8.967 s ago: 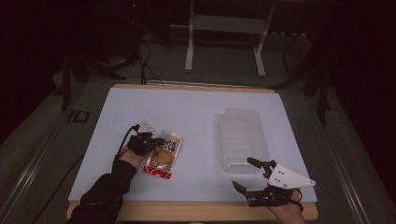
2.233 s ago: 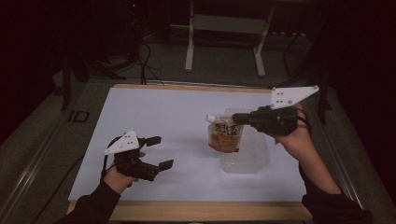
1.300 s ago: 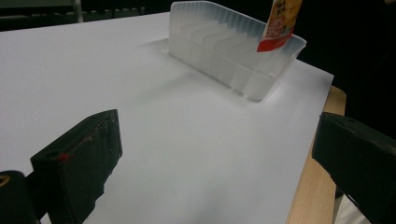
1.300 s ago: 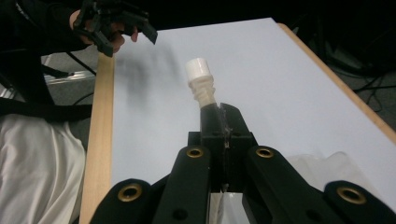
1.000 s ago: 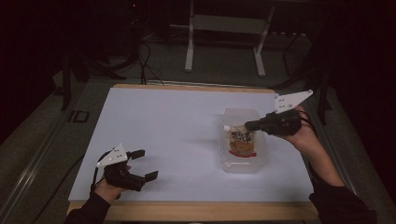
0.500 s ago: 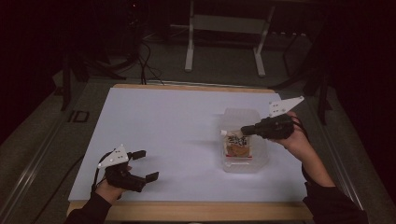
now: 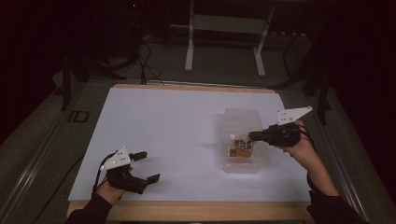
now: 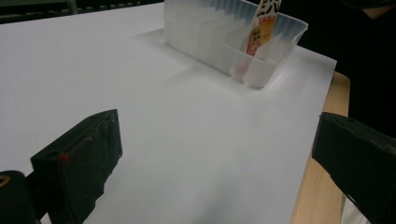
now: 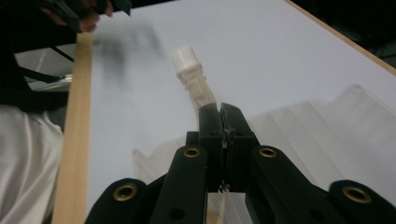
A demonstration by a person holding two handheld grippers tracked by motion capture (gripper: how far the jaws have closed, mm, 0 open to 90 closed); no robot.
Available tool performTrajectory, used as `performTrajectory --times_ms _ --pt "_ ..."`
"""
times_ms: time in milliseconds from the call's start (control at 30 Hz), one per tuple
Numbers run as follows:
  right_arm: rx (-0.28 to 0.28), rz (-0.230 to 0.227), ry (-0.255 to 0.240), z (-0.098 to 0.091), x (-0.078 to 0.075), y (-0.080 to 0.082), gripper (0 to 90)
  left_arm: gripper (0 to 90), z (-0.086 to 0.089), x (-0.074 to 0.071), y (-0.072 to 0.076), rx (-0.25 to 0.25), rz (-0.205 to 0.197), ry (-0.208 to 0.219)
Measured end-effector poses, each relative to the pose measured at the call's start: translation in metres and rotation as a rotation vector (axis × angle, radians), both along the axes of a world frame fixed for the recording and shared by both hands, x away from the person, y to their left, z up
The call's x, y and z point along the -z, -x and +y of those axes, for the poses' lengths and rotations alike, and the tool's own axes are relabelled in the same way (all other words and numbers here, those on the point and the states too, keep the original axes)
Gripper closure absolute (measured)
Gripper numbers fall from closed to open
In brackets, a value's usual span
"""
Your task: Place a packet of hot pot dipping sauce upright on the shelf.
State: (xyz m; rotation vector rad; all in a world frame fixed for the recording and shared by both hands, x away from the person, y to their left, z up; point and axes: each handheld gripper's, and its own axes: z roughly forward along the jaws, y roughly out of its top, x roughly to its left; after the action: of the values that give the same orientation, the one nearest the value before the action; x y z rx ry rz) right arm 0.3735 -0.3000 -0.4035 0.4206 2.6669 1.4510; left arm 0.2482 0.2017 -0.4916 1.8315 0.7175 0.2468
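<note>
Where the high view looks down, the right gripper pinches an orange-printed spouted pouch upright inside the clear ribbed plastic bin on the counter's right; the left gripper gapes wide near-left. From the left gripper view, pouch stands far right. From the right gripper view, jaws clamp below the white spout.

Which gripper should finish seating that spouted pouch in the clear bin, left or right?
Right. The right gripper is shut on the pouch, already inside the clear bin. The left gripper is open, empty, far across the table.
</note>
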Motion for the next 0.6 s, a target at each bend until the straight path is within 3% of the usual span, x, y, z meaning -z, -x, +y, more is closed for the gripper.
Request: performTrajectory --times_ms 300,433,467,600 --pt "0.019 0.006 0.010 -0.011 0.003 0.005 85.6 2.0 0.000 0.000 -0.001 -0.005 0.006 0.004" --pt "0.017 0.006 0.023 -0.007 0.002 0.005 81.2 2.0 -0.001 -0.001 0.000 -0.005 0.001 0.002" --pt "0.016 0.005 0.034 -0.003 0.001 0.005 76.6 2.0 0.000 -0.001 0.000 -0.005 0.000 -0.002" --pt "0.021 0.004 0.022 0.000 -0.005 0.006 69.5 2.0 0.000 0.000 0.000 -0.003 0.003 -0.003"
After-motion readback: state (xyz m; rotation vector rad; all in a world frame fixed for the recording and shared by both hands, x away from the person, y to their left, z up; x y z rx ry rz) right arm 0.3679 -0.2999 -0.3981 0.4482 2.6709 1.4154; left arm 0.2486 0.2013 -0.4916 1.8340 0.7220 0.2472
